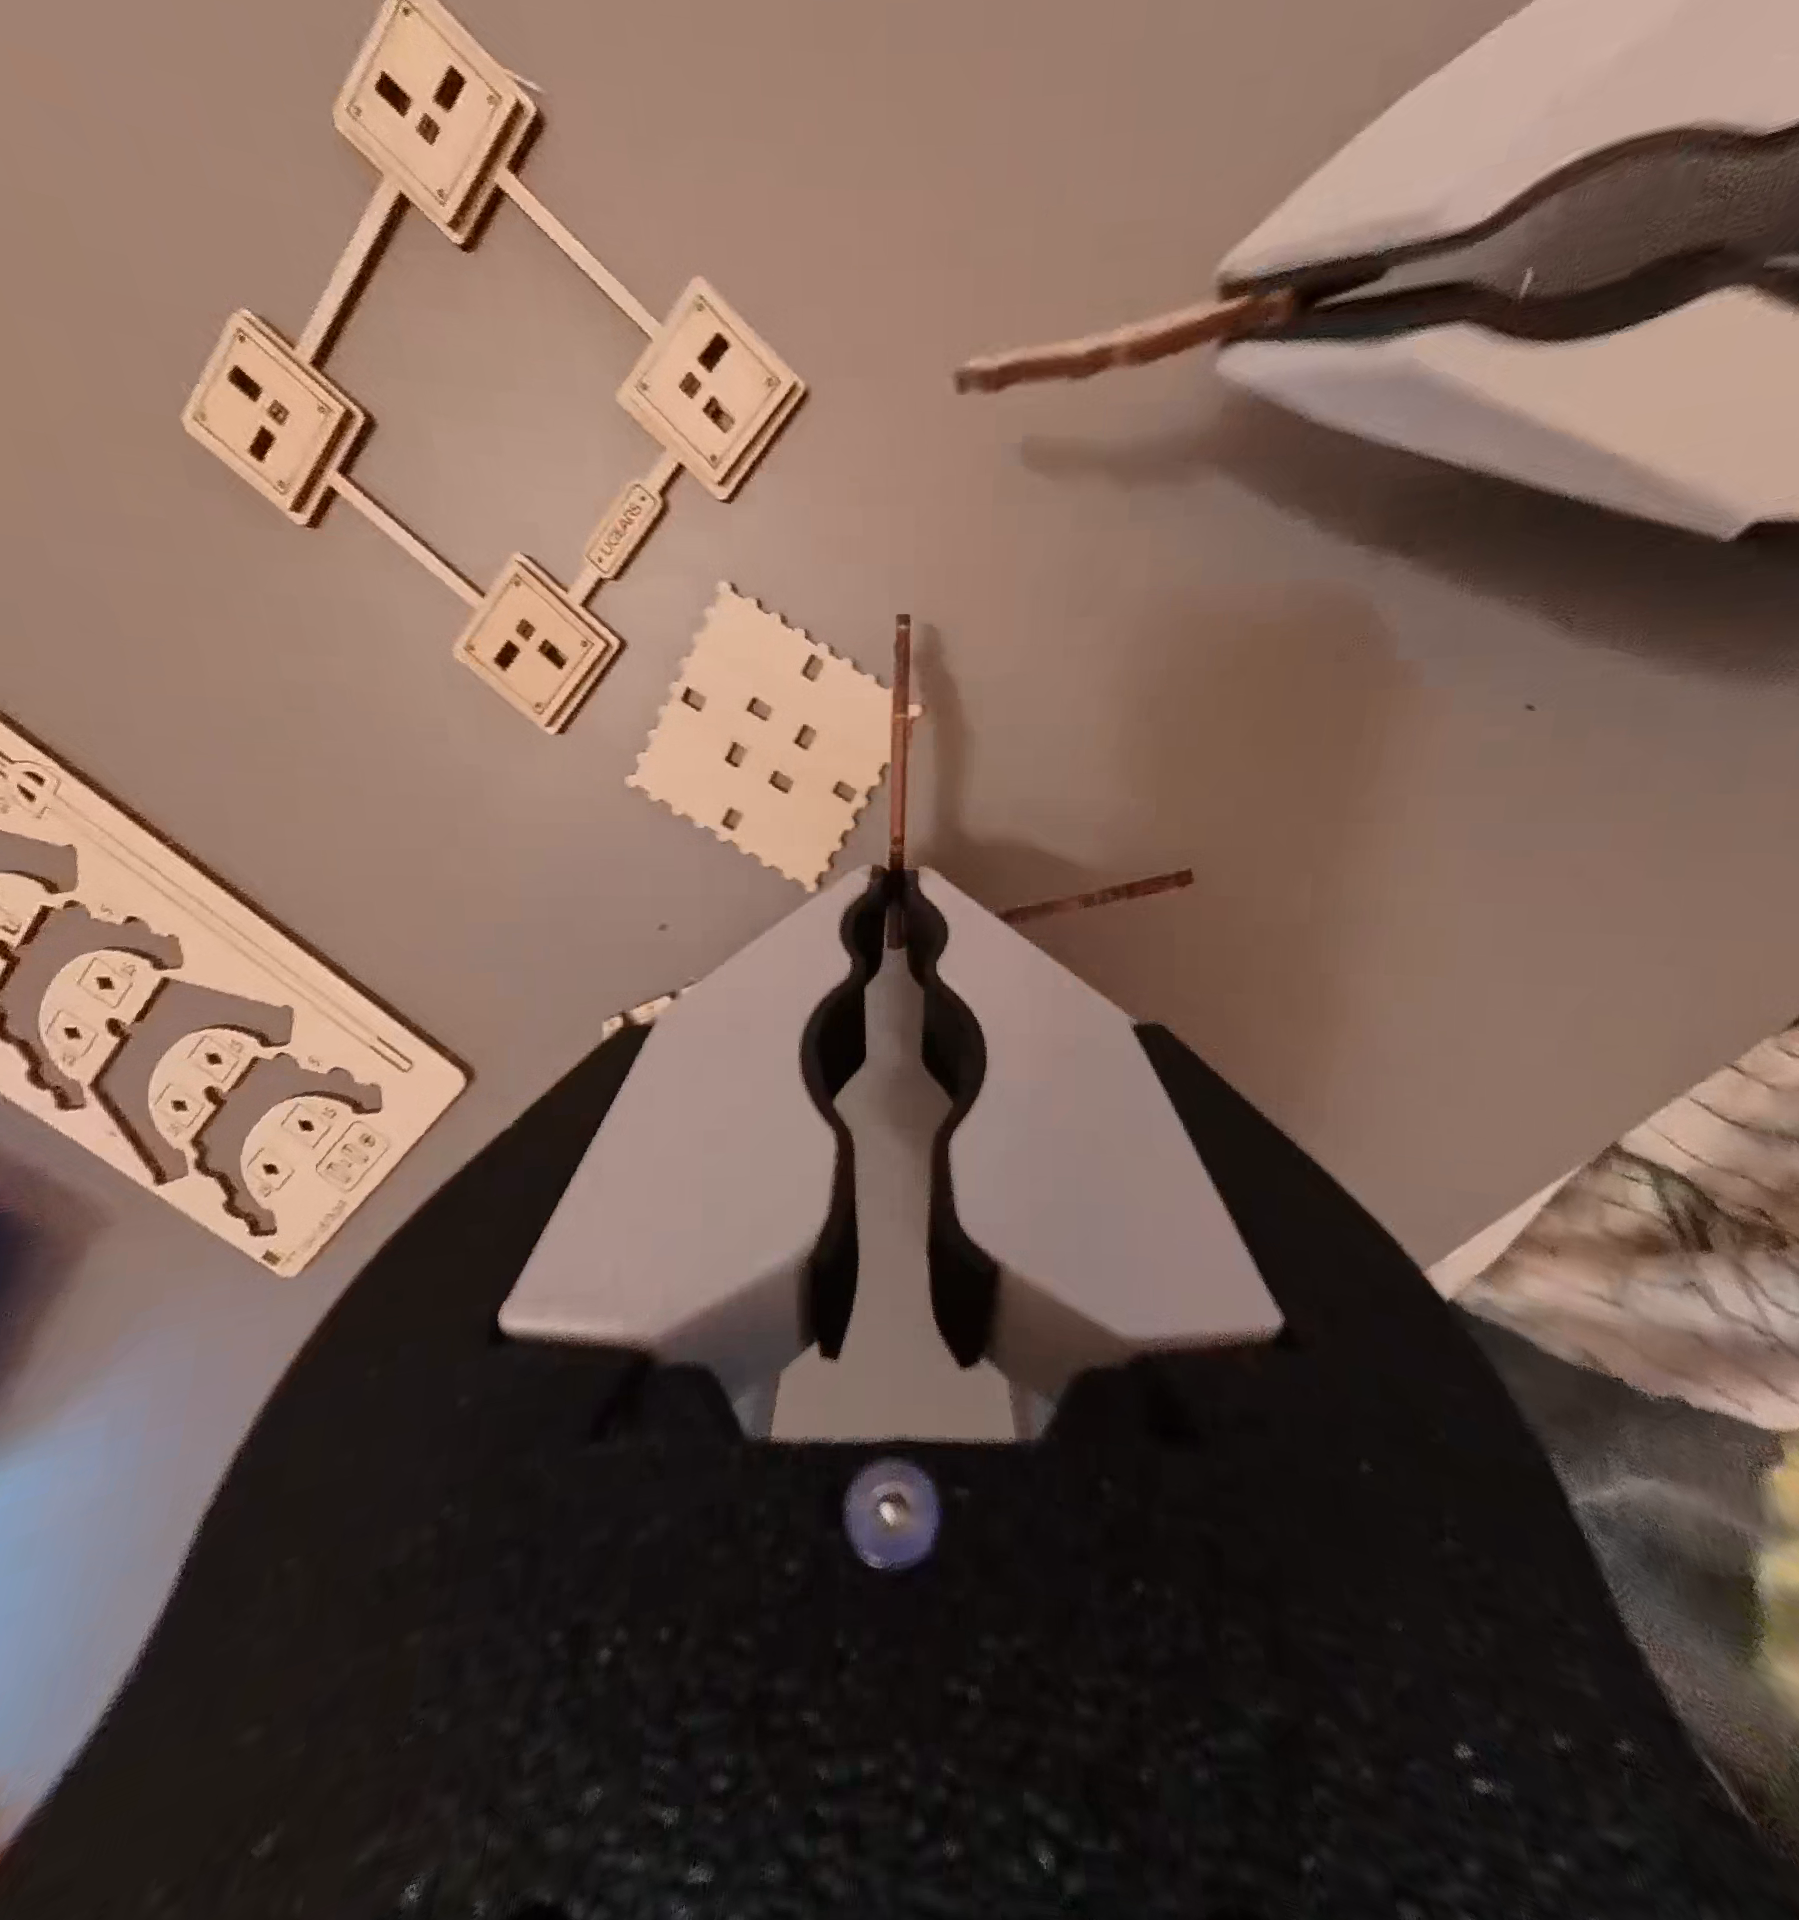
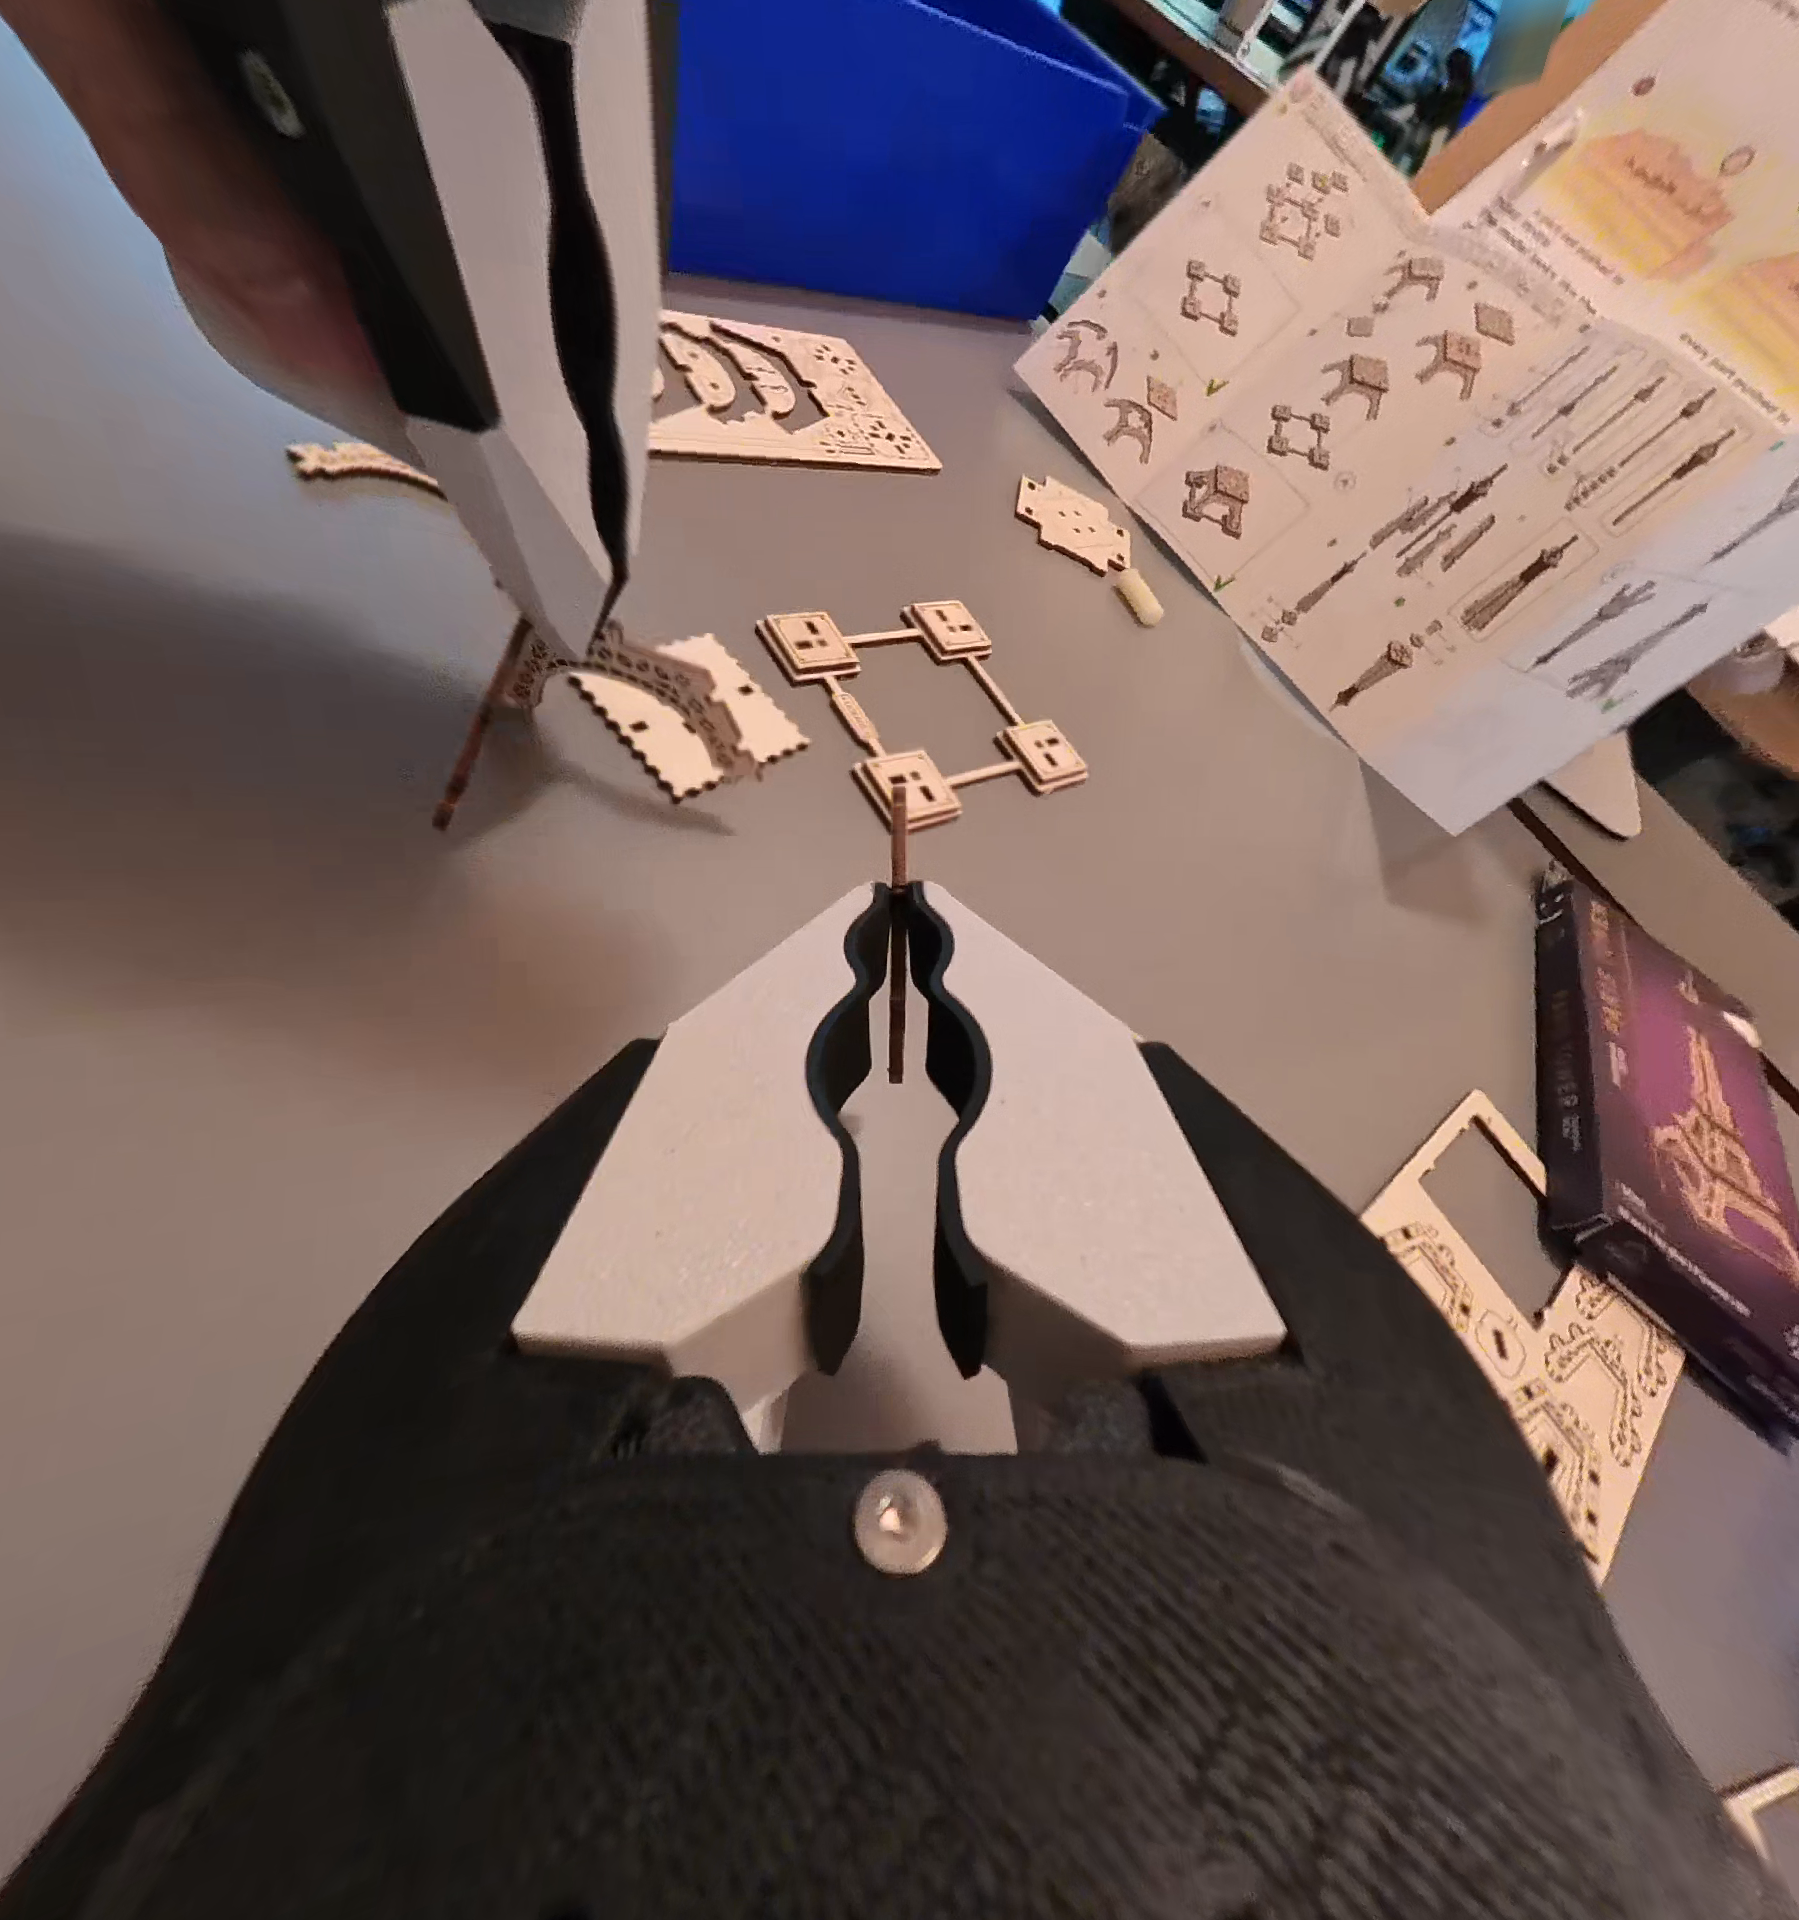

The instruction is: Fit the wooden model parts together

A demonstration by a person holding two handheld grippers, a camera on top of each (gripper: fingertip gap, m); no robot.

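Left wrist view: we see our left gripper (image 1: pixel 900 883) pinching a thin wooden part (image 1: pixel 902 748) edge-on at its fingertips, jaws pressed together on it; a second thin edge (image 1: pixel 1097 896) juts out to the right just behind the tips
Left gripper's load: from the right wrist view we judge it to be an arched leg assembly (image 2: pixel 656 707), several fretted pieces already joined, hanging just above the grey table (image 2: pixel 1238 935)
Right gripper: our right gripper (image 2: pixel 900 888) is closed on a narrow wooden strip (image 2: pixel 899 831) standing up from the tips; it shows blurred in the left view (image 1: pixel 1103 348)
Between the grippers: the two held parts are apart, not touching
Base frame: four square feet linked by thin bars (image 1: pixel 479 353) lie flat on the table; their slots look empty
Square plate: a notched square plate with small holes (image 1: pixel 765 753) lies flat near the frame, loose
Part sheets: a punched sheet with arch cut-outs (image 1: pixel 178 1049) shows several pieces already removed; another sheet (image 2: pixel 1518 1340) lies by the dark kit box (image 2: pixel 1684 1164)
Instructions: a folded leaflet (image 2: pixel 1414 436) stands open beyond the frame
Progress: we judge it early to middle; one leg sub-assembly exists; the strip, plate and base frame are yet to be joined
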